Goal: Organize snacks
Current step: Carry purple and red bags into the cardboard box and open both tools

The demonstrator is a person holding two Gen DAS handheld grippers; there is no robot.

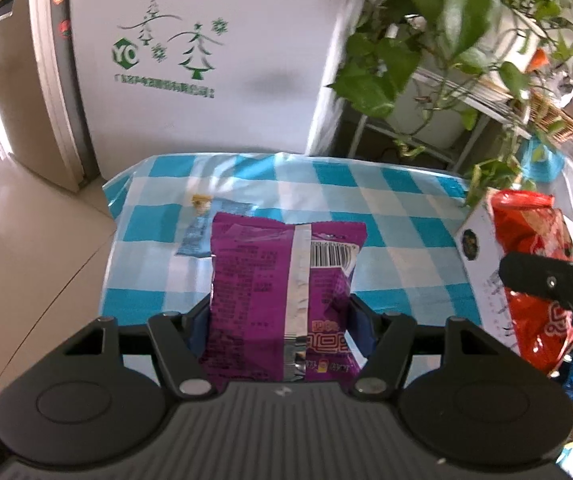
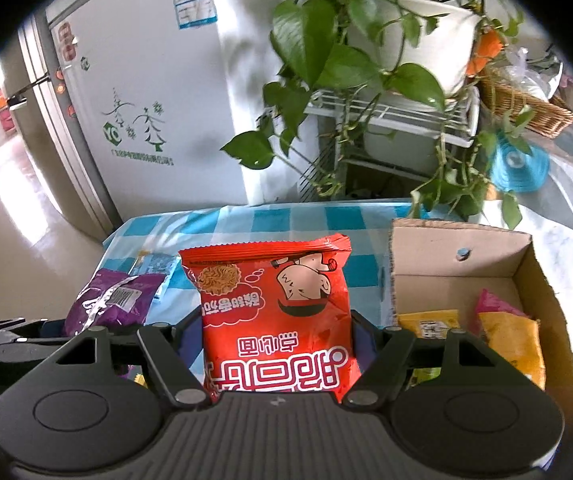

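The left gripper (image 1: 280, 312) is clamping a purple snack packet (image 1: 282, 300) above the blue-checked tablecloth (image 1: 386, 208), where a small light-blue sachet (image 1: 198, 236) is lying. The right gripper (image 2: 276, 332) is squeezing a red noodle-snack bag (image 2: 274, 316) just beside the cardboard box (image 2: 458, 248) holding yellow packets (image 2: 510, 340)

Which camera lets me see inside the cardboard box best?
The right wrist view. There the cardboard box stands open to the camera, with yellow snack packs lying inside. The left wrist view shows only the box's printed outer side at the edge, partly behind the red snack bag; nothing inside shows.
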